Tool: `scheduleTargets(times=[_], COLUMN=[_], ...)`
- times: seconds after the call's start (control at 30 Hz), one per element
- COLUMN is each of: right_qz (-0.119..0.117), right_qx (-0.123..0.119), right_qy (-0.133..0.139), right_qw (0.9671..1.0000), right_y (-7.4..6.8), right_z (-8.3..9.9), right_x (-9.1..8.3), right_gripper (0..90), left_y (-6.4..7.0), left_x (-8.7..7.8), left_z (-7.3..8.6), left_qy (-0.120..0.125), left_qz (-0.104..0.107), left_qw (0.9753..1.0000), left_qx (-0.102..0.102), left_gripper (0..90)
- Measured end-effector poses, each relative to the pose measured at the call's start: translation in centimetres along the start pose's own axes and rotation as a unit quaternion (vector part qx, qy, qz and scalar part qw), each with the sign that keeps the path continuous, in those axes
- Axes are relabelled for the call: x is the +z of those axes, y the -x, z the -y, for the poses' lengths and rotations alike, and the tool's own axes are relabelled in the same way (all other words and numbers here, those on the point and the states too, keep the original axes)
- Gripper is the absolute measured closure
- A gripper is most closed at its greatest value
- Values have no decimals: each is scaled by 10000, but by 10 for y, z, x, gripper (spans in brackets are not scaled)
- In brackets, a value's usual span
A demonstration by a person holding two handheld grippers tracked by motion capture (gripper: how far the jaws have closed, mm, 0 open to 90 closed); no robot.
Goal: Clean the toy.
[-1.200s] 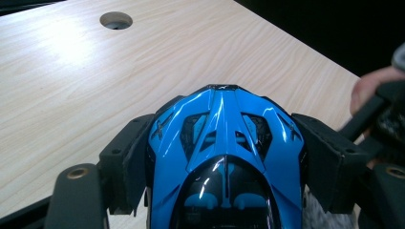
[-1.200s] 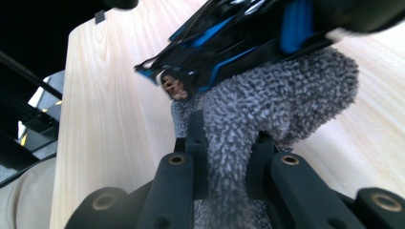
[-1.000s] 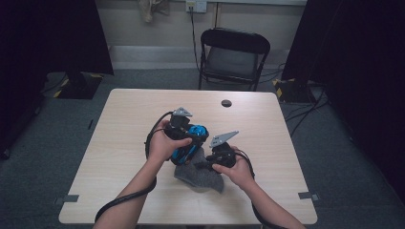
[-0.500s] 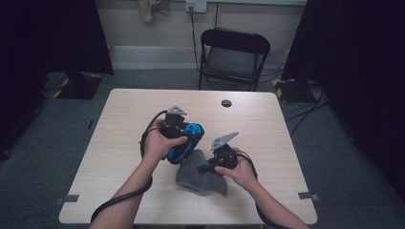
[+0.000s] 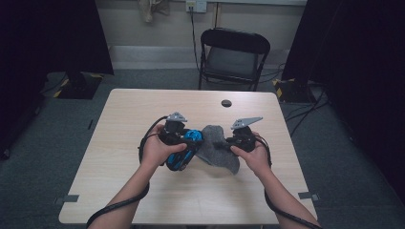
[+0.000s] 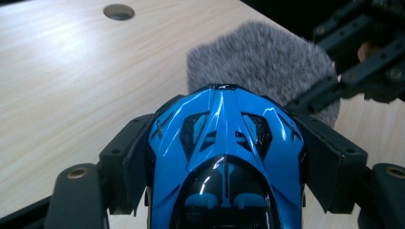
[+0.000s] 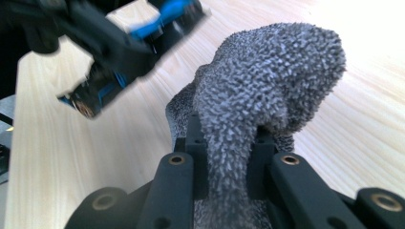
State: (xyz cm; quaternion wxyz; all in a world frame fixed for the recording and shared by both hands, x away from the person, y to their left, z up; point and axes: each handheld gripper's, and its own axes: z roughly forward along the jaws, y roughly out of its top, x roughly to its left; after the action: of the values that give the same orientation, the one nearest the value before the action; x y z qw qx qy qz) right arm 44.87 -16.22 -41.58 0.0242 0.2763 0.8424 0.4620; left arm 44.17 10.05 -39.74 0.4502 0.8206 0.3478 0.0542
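While the high view shows both hands near the table's point(image 5: 119, 191) middle, the left gripper point(image 5: 184, 143) holds a blue toy car point(image 5: 185, 151) and the right gripper point(image 5: 229, 141) a grey cloth point(image 5: 217, 150) just beside it. Left gripper view – jaws clamp the car's flanks, cloth behind its nose. Right gripper view – jaws pinch a cloth fold, lifted. Likely wiping the car; next, press cloth against bodywork.

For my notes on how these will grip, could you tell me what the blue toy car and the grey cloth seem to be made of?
The blue toy car looks like hard moulded plastic with a glossy finish: sharp white highlights run along its body and black panels. The grey cloth looks like soft, matt microfibre or terry: its surface is nubby pile, and it folds limply where it is pinched. The exact fibre cannot be told.
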Motion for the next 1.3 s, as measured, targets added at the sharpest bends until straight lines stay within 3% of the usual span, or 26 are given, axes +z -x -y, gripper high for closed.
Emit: scheduleTargets(times=[0.23, 0.5, 0.8, 1.03, 1.3], right_qz=[-251, -408, -447, -450, -486], right_qx=[-151, -151, -157, 21, -75], right_qy=[31, 38, 7, 64, -59], right_qw=[9996, 9990, 9989, 9990, 9988], right_y=[-15, -21, -26, -27, -31], right_z=[-5, -4, -2, 1, 2], right_x=[14, 22, 27, 28, 33], right_gripper=[775, 774, 774, 774, 774], left_y=[4, 2, 1, 2, 4], left_x=[5, 1, -1, -1, 1], left_z=[1, -1, 0, 2, 0], left_qy=[-6, 23, 42, 39, 27], left_qz=[92, 75, 19, 34, 25], left_qw=[10000, 10000, 10000, 10000, 10000], left_qx=[-18, -54, -73, -64, -60], left_gripper=[262, 262, 262, 262, 262])
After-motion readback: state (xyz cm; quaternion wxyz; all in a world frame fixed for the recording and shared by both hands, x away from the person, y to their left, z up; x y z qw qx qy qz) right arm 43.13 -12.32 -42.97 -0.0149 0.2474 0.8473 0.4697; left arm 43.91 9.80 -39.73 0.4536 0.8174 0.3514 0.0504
